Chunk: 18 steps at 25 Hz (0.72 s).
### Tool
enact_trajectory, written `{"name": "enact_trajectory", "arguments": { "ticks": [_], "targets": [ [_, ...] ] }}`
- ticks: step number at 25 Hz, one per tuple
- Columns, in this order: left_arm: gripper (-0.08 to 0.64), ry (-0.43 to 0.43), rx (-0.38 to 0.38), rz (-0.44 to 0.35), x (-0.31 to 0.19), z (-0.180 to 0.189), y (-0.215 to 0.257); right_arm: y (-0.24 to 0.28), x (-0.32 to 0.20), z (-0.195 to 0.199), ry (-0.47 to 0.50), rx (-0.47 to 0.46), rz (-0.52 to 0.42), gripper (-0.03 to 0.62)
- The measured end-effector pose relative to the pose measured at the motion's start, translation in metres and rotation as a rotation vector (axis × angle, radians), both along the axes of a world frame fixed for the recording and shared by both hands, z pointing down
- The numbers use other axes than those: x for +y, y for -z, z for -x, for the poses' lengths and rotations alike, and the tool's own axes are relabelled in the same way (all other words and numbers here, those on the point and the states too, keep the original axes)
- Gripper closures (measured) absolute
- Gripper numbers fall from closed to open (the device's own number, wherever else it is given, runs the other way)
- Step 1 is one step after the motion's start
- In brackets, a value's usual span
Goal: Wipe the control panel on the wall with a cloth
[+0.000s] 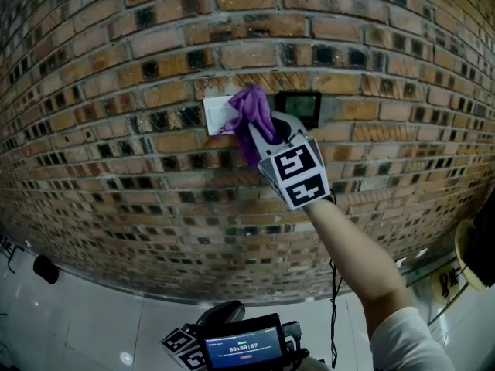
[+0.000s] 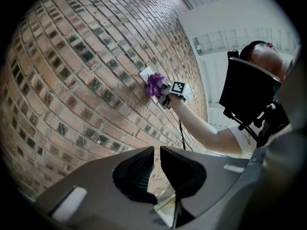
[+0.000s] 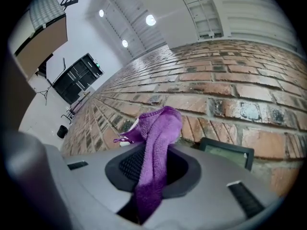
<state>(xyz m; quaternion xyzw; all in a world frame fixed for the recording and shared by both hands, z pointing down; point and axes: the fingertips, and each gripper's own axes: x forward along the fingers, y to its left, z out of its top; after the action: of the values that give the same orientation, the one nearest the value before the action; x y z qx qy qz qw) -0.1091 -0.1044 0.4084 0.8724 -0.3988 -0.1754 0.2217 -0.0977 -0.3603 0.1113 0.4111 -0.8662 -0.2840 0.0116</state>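
Note:
A dark-framed control panel [image 1: 300, 107] is mounted on the brick wall, with a white switch plate [image 1: 217, 114] to its left. My right gripper [image 1: 259, 134] is shut on a purple cloth [image 1: 252, 112] and holds it against the wall between the two, over the white plate's right edge. In the right gripper view the cloth [image 3: 158, 128] hangs from the jaws, and the panel [image 3: 225, 152] lies just to the right. My left gripper [image 2: 157, 159] is low, away from the wall, shut with nothing in it. From there the cloth [image 2: 154, 84] shows far up the wall.
A brick wall [image 1: 116, 145] fills the head view. A black cable [image 1: 334, 300] hangs under the right arm. The left gripper's small screen [image 1: 242, 348] shows at the bottom edge. A dark object [image 1: 45, 269] sits on the glossy floor at the left.

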Motion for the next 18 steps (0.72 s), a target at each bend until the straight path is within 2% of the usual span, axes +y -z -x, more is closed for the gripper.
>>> {"name": "enact_trajectory", "arguments": {
  "ticks": [18],
  "targets": [
    [0.526,-0.076,-0.009,0.005,-0.005,-0.028,-0.001,0.009,0.000,-0.077,-0.113,-0.016,-0.048,0.511]
  ]
}}
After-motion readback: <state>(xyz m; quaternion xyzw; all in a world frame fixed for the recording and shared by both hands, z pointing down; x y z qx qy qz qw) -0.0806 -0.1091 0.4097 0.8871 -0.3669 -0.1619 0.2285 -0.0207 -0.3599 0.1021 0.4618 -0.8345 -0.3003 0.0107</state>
